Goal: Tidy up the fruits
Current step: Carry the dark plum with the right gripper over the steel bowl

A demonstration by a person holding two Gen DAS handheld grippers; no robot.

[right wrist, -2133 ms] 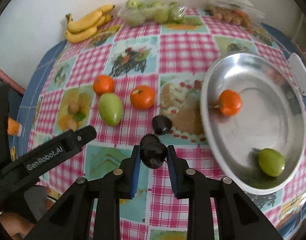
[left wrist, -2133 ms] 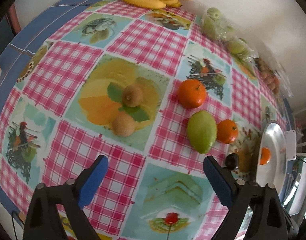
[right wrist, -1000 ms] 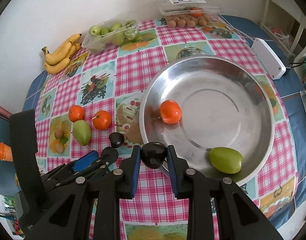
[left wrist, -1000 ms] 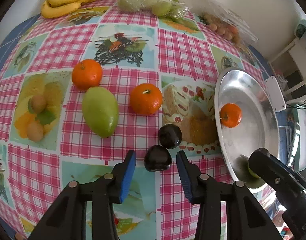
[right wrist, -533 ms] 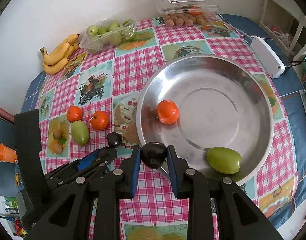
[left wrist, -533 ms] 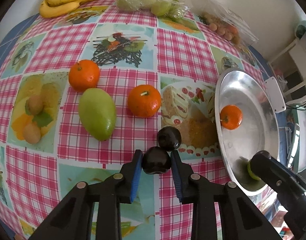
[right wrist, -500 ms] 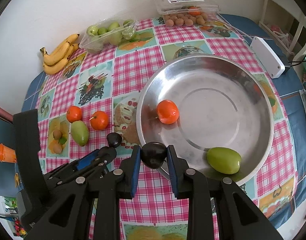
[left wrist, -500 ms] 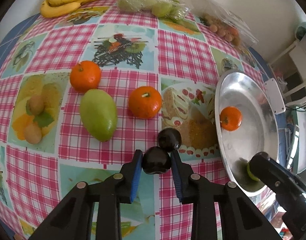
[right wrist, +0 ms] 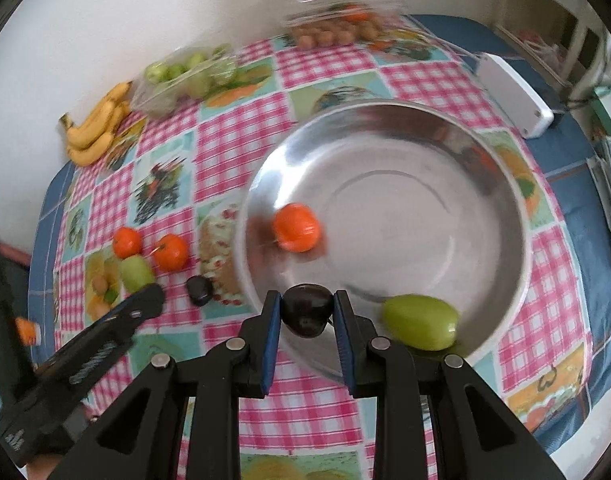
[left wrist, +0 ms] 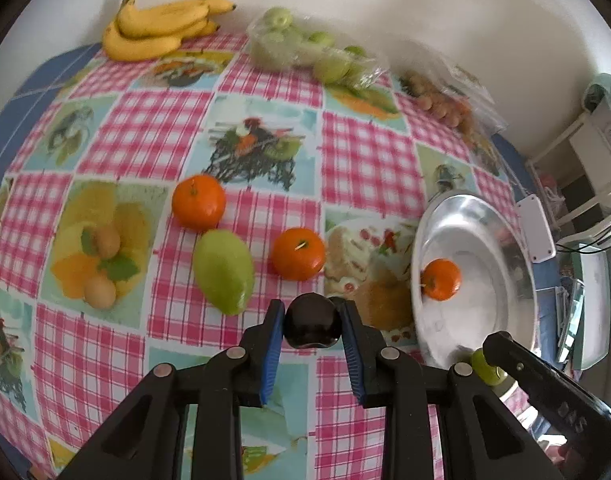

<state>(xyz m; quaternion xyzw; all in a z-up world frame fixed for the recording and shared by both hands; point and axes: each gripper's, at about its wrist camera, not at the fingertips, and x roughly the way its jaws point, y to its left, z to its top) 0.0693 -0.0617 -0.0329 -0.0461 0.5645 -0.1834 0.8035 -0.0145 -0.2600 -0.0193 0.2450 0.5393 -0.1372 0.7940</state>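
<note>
Left wrist view: the left claw [left wrist: 312,326] is clenched on a dark plum [left wrist: 311,325], held above the checked table [left wrist: 365,160]. Loose on the cloth lie 2 oranges, one [left wrist: 199,201] farther back and one [left wrist: 298,254] nearer the bowl, with a green mango [left wrist: 224,271] between them and 2 small brown fruits [left wrist: 101,266] off to the left. The steel bowl [left wrist: 505,240] at right holds 1 orange [left wrist: 441,279]. Bananas [left wrist: 157,26], a bag of green fruit [left wrist: 305,46] and a further pack of small brown fruit sit along the wall.

Right wrist view: the right claw [right wrist: 307,316] grips its own dark plum [right wrist: 306,314] just over the bowl's near rim [right wrist: 517,184]. Inside are an orange [right wrist: 296,227] and a green mango [right wrist: 420,322]. A third plum [right wrist: 199,290] rests on the table just outside the bowl.

By my reading, the job is under halfway: 2 fruits are in the bowl, 2 plums are in hand and not yet dropped, and 1 plum, 2 oranges, 1 mango and the small brown fruits are left to gather.
</note>
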